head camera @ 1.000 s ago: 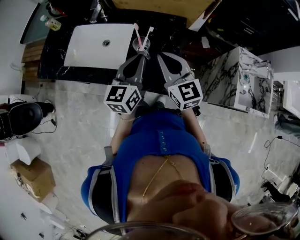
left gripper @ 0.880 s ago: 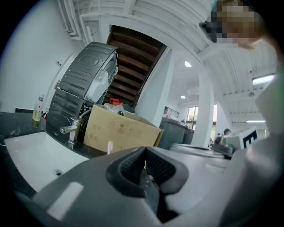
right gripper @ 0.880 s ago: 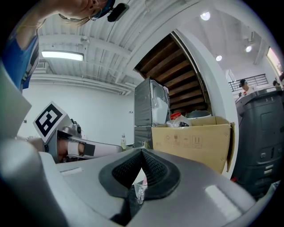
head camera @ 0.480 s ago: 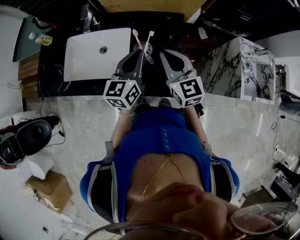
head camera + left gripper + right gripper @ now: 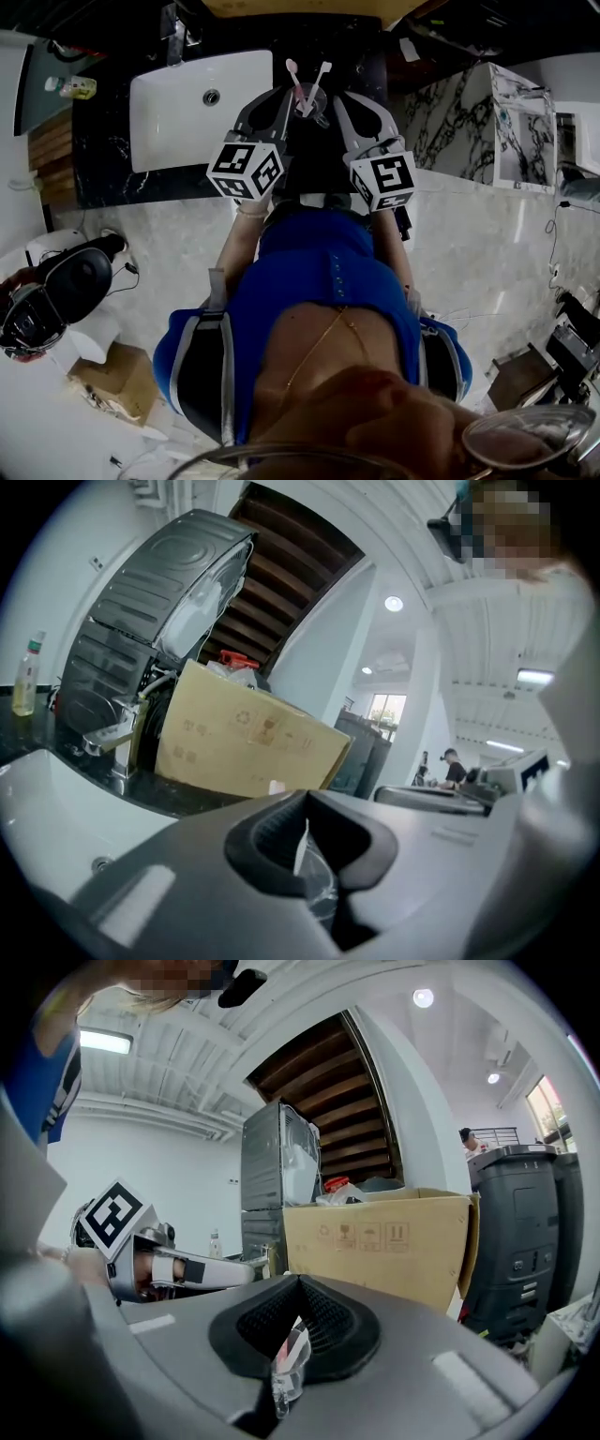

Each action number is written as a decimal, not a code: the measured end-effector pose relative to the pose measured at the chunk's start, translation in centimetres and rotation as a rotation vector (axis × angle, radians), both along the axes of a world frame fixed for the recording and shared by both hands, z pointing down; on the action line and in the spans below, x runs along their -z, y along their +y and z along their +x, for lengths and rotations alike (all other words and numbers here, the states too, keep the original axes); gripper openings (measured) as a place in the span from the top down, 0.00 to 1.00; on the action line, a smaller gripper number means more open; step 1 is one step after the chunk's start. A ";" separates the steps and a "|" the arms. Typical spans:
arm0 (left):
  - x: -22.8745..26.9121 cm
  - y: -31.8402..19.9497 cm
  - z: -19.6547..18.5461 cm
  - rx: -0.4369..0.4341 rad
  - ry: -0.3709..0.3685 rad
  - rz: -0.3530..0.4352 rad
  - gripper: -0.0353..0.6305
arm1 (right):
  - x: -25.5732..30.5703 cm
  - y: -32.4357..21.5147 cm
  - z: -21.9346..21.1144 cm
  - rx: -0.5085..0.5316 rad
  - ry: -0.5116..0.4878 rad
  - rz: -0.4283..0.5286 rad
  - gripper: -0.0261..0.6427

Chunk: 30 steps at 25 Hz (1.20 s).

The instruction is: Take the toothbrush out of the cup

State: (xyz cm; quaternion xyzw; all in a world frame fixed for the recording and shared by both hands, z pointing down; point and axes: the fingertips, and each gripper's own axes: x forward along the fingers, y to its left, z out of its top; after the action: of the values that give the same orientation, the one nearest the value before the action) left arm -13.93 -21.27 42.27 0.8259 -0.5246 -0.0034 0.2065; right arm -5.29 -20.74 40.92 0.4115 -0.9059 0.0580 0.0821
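A clear cup (image 5: 310,97) stands on the black counter (image 5: 103,159) just right of the white sink (image 5: 178,103). A pink-headed toothbrush (image 5: 292,71) and a white toothbrush (image 5: 322,74) stick up out of it. My left gripper (image 5: 286,92) is shut, its tip just left of the cup. My right gripper (image 5: 339,97) is shut too, close to the cup's right side. In the left gripper view the cup (image 5: 320,885) shows through the slit under the closed tips (image 5: 305,796). The right gripper view shows the cup (image 5: 289,1369) the same way below its tips (image 5: 298,1279).
A faucet (image 5: 172,23) stands behind the sink and a small bottle (image 5: 70,87) at the counter's far left. A cardboard box (image 5: 244,738) sits behind the counter. A marble-patterned unit (image 5: 469,122) stands to the right. A person (image 5: 469,1143) stands far off.
Both grippers have moved forward toward the counter and now flank the cup. Both have stayed shut.
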 end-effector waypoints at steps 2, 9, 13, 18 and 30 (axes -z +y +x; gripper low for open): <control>-0.9 -0.6 -0.4 -0.012 0.005 -0.020 0.94 | -0.3 -0.2 -0.1 -0.019 0.002 -0.012 0.96; -3.1 -2.0 -0.4 -0.051 0.003 -0.063 0.94 | -1.2 -0.6 0.4 -0.067 0.026 -0.030 0.96; -4.2 -2.6 -0.4 -0.051 -0.010 -0.086 0.94 | -1.7 -1.0 0.6 -0.078 0.028 -0.040 0.96; -5.9 -3.2 -0.5 -0.056 -0.014 -0.131 0.88 | -2.1 -1.4 0.6 -0.087 0.031 -0.052 0.96; -8.2 -4.8 0.7 -0.104 0.007 -0.189 0.80 | -3.9 -1.5 0.7 -0.097 0.035 -0.110 0.96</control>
State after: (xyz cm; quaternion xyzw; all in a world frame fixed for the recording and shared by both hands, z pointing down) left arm -13.25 -26.07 50.46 0.8290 -0.4780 0.0538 0.2851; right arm -4.55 -22.27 44.86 0.4505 -0.8788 0.1044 0.1175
